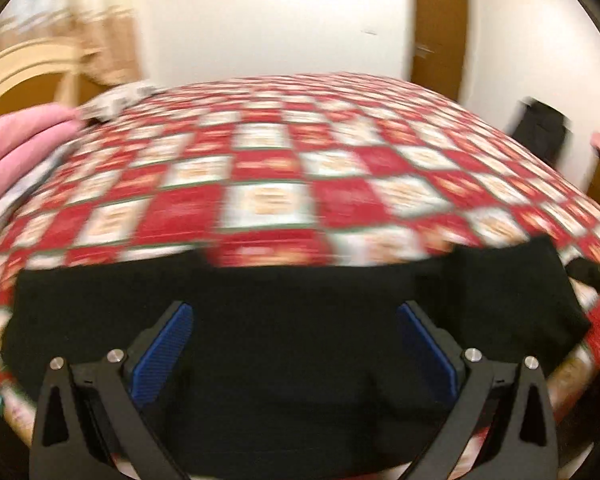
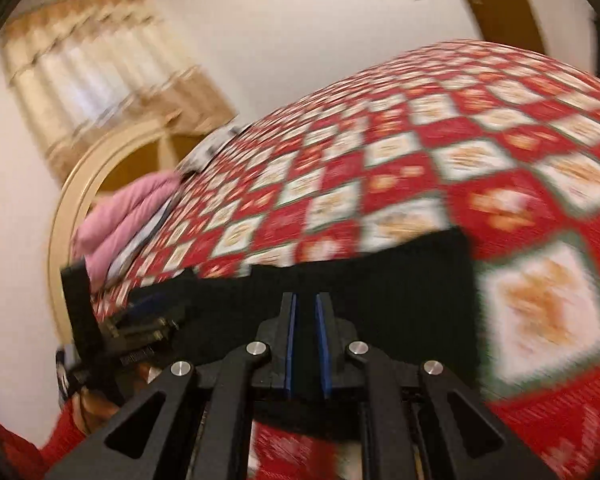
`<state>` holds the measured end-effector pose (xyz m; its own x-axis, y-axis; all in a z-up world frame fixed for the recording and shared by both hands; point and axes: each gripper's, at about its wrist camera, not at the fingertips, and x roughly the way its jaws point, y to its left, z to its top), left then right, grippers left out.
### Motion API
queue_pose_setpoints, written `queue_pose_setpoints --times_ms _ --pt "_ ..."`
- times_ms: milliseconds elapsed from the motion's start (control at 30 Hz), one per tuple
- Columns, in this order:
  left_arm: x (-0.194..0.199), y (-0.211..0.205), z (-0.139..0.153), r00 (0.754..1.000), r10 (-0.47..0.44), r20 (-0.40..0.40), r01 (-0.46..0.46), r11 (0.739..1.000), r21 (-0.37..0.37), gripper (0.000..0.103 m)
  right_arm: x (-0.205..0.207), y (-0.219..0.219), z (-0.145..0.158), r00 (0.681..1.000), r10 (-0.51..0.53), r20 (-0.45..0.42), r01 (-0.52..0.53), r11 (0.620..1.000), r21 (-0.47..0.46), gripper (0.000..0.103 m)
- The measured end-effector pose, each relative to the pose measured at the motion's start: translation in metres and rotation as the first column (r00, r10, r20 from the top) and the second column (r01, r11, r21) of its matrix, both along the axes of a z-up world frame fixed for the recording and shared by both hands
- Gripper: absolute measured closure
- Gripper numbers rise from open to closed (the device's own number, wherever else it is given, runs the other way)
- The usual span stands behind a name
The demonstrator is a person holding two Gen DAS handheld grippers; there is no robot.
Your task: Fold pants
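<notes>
The black pants (image 1: pixel 292 320) lie flat on the bed (image 1: pixel 276 168). Left gripper (image 1: pixel 292 312) hovers wide open (empty), while right gripper (image 2: pixel 305 300), nearly closed, seems to pinch the fabric, probably to fold.

Bed cover: red-and-white chequered quilt (image 1: pixel 284 176) spread across the bed.
Far left: folded pink blanket (image 1: pixel 16 148), cream arched wooden headboard (image 1: pixel 24 72).
Far wall: beige curtains (image 2: pixel 96 64), brown wooden door (image 1: pixel 440 28).
</notes>
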<state>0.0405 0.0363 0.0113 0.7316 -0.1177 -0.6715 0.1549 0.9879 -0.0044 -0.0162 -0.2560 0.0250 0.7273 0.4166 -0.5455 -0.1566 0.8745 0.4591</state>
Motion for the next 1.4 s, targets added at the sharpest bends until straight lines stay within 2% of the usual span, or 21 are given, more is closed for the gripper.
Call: queue_pose_setpoints --times_ms 67,133,200,300,367,400,433,467,533,667,800,933,967,1033,1100,1167,1233,1267,1300,1333,1400 --pt "-0.001 0.033 0.001 0.995 0.1 0.018 -0.1 0.995 0.019 0.0 0.018 0.027 -0.003 0.997 0.074 -0.008 -0.074 0.997 0.004 0.092" --pt "-0.006 0.075 0.0 0.973 0.226 0.039 -0.228 0.973 0.045 0.0 0.037 0.054 -0.009 0.99 0.139 -0.021 -0.139 0.99 0.011 0.092" --pt "-0.01 0.114 -0.003 0.941 0.337 0.04 -0.339 0.939 0.054 0.0 0.051 0.079 -0.016 0.983 0.183 -0.031 -0.183 0.983 0.003 0.092" --pt "-0.016 0.177 -0.006 0.864 0.501 0.04 -0.502 0.865 0.002 0.0 0.06 0.109 -0.027 0.978 0.207 -0.033 -0.207 0.978 -0.006 0.092" --pt "-0.021 0.208 -0.011 0.815 0.578 0.04 -0.575 0.816 -0.056 0.0 0.065 0.12 -0.041 0.972 0.222 -0.073 -0.223 0.975 -0.002 0.092" --pt "-0.022 0.22 -0.015 0.798 0.601 0.042 -0.597 0.799 -0.078 0.0 0.069 0.123 -0.049 0.969 0.224 -0.108 -0.225 0.974 -0.005 0.092" --pt "-0.022 0.23 -0.018 0.79 0.612 0.047 -0.607 0.79 -0.089 0.0 0.071 0.123 -0.059 0.964 0.217 -0.152 -0.22 0.976 0.0 0.092" --pt "-0.02 0.237 -0.023 0.781 0.622 0.048 -0.617 0.782 -0.089 0.0 0.07 0.12 -0.066 0.965 0.209 -0.16 -0.207 0.978 0.026 0.092" --pt "-0.012 0.252 -0.033 0.762 0.647 0.02 -0.643 0.761 -0.086 0.0 0.067 0.117 -0.066 0.973 0.187 -0.136 -0.182 0.982 0.052 0.092" --pt "-0.005 0.267 -0.046 0.778 0.628 -0.018 -0.619 0.761 -0.194 0.0 0.067 0.12 -0.067 0.971 0.19 -0.145 -0.188 0.982 0.029 0.092" --pt "0.0 0.262 -0.054 0.804 0.594 0.016 -0.578 0.788 -0.211 0.0 0.066 0.12 -0.067 0.972 0.187 -0.14 -0.187 0.982 0.018 0.092" --pt "0.006 0.254 -0.067 0.844 0.535 -0.024 -0.523 0.814 -0.252 0.004 0.069 0.119 -0.066 0.97 0.189 -0.151 -0.185 0.982 0.038 0.092" --pt "0.008 0.249 -0.071 0.85 0.526 -0.031 -0.518 0.823 -0.233 0.004 0.069 0.118 -0.066 0.97 0.188 -0.154 -0.184 0.982 0.043 0.092" --pt "0.008 0.243 -0.072 0.849 0.528 -0.003 -0.518 0.833 -0.194 0.004 0.07 0.118 -0.066 0.97 0.188 -0.157 -0.183 0.982 0.049 0.092" --pt "0.007 0.249 -0.072 0.845 0.534 -0.031 -0.525 0.817 -0.24 0.004 0.07 0.118 -0.066 0.969 0.189 -0.156 -0.183 0.982 0.048 0.092" --pt "0.006 0.254 -0.07 0.839 0.542 -0.049 -0.534 0.801 -0.271 0.01 0.07 0.118 -0.066 0.97 0.187 -0.157 -0.181 0.982 0.051 0.092" --pt "0.005 0.252 -0.067 0.854 0.516 -0.058 -0.509 0.809 -0.294 0.032 0.07 0.118 -0.066 0.97 0.184 -0.157 -0.177 0.983 0.056 0.092" --pt "0.004 0.249 -0.064 0.861 0.505 -0.053 -0.498 0.818 -0.289 0.037 0.07 0.118 -0.066 0.971 0.183 -0.157 -0.176 0.983 0.057 0.092" --pt "0.004 0.247 -0.063 0.87 0.491 -0.054 -0.483 0.824 -0.297 0.05 0.07 0.117 -0.066 0.971 0.182 -0.156 -0.175 0.983 0.056 0.092" --pt "0.004 0.246 -0.061 0.875 0.48 -0.065 -0.474 0.823 -0.313 0.053 0.07 0.117 -0.066 0.971 0.182 -0.156 -0.175 0.983 0.056 0.092" --pt "0.001 0.245 -0.055 0.864 0.499 -0.064 -0.49 0.806 -0.331 0.053 0.07 0.117 -0.066 0.971 0.182 -0.156 -0.175 0.983 0.06 0.092"
